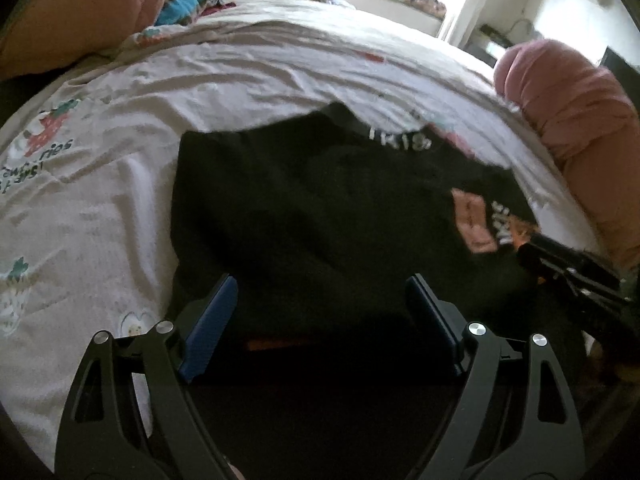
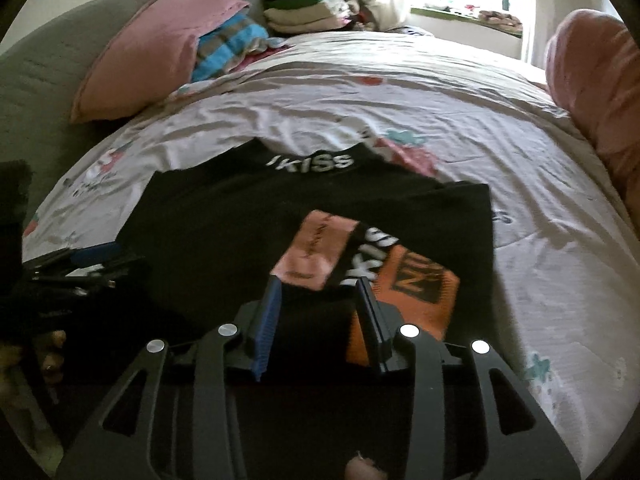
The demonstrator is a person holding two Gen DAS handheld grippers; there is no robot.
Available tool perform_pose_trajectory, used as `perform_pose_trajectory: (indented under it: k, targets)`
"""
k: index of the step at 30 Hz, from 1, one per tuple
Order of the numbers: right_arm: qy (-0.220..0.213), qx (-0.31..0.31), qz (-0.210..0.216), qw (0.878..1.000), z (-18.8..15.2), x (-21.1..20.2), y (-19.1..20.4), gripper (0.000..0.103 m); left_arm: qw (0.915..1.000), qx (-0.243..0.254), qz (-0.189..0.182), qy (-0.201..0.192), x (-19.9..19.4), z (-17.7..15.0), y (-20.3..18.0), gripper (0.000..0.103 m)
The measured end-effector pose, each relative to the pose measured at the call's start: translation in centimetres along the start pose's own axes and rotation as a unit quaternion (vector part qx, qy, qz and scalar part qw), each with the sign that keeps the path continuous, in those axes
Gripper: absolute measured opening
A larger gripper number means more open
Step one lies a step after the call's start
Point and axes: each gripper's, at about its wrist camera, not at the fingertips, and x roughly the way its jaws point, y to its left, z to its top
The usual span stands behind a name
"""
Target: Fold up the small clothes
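Observation:
A small black garment [image 1: 304, 208] with white "KISS" lettering and pink and orange patches lies on the bed; it also shows in the right wrist view [image 2: 224, 216]. My left gripper [image 1: 320, 300] is open, its blue-padded fingers spread wide over the garment's near edge, holding nothing. My right gripper [image 2: 318, 294] is partly open just above the garment's near right part, with the pink patch [image 2: 316, 250] and orange patch [image 2: 416, 292] close to its tips; nothing is clamped between the pads. The right gripper shows at the right edge of the left wrist view [image 1: 560, 264].
The bed sheet [image 2: 400, 112] is white with cartoon prints. A pink pillow [image 2: 152, 52] and striped blue cloth [image 2: 228, 44] lie at the far left, folded clothes [image 2: 304, 8] beyond. A pink rolled blanket [image 2: 600, 80] lines the right side.

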Motion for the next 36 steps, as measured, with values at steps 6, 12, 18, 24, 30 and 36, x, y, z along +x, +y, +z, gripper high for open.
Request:
perform_pose_trajectory:
  k: [6,12,18,24,30,36]
  targets:
    - [0.029,-0.004,-0.017,0.999,-1.1,1.1,0.0,0.039,0.9999,-0.002,0.002,0.015,0.4,-0.6,0.2,0.078]
    - [0.045,0.029,-0.020,0.998,-2.0,1.7,-1.6,0.043,0.9998,-0.009,-0.007,0.014,0.3,-0.7,0.5,0.078]
    - [0.025,0.032,-0.014,0.999,-2.1,0.7,-1.4,0.056,0.9997,-0.017,-0.014,0.011,0.0,-0.7,0.6,0.078]
    - [0.005,0.042,-0.010,0.999,-2.0,-0.5,-1.5,0.080,0.9995,-0.023,-0.019,0.008,-0.2,-0.6,0.7,0.078]
    - [-0.005,0.046,-0.007,0.999,-2.0,-1.2,-1.4,0.092,0.9990,-0.033,-0.029,-0.005,-1.2,-0.5,0.9,0.085]
    - [-0.015,0.057,-0.002,0.998,-2.0,-1.7,-1.5,0.098,0.9982,-0.038,-0.039,-0.025,-2.4,-0.3,0.7,0.093]
